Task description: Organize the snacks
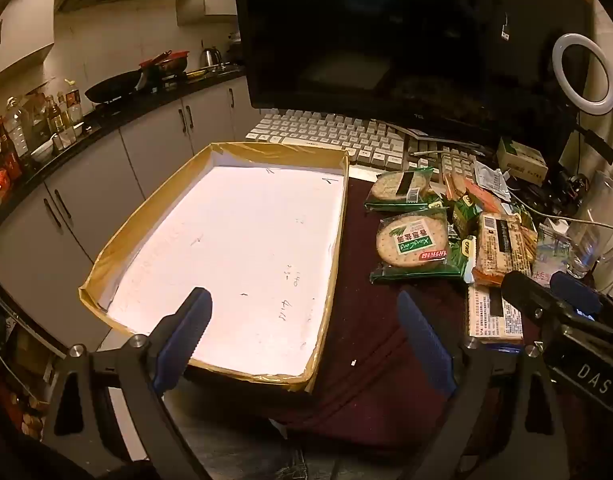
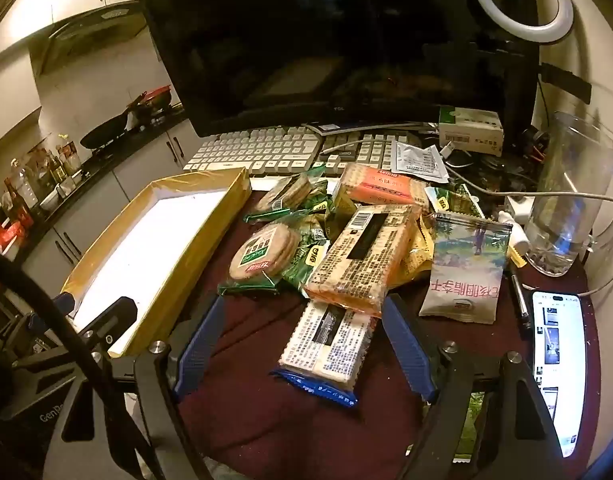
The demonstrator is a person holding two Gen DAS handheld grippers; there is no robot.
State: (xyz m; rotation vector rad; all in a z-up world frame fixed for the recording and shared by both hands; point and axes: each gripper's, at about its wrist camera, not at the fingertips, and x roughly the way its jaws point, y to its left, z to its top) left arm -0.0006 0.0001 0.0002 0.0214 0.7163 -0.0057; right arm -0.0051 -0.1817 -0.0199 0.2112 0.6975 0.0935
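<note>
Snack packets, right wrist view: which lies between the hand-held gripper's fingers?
The blue-edged cracker packet, white label up; the other packets lie farther back in the pile.

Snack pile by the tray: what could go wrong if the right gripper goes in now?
The blue-ended cracker pack lies partly under the orange cracker pack, so pulling it may drag the pile. The glass jug and phone sit close to the right, so a wide swing by the open right gripper could hit them.

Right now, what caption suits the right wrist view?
Open right hand-held gripper poised over blue-ended cracker pack, empty tray alongside.
</note>
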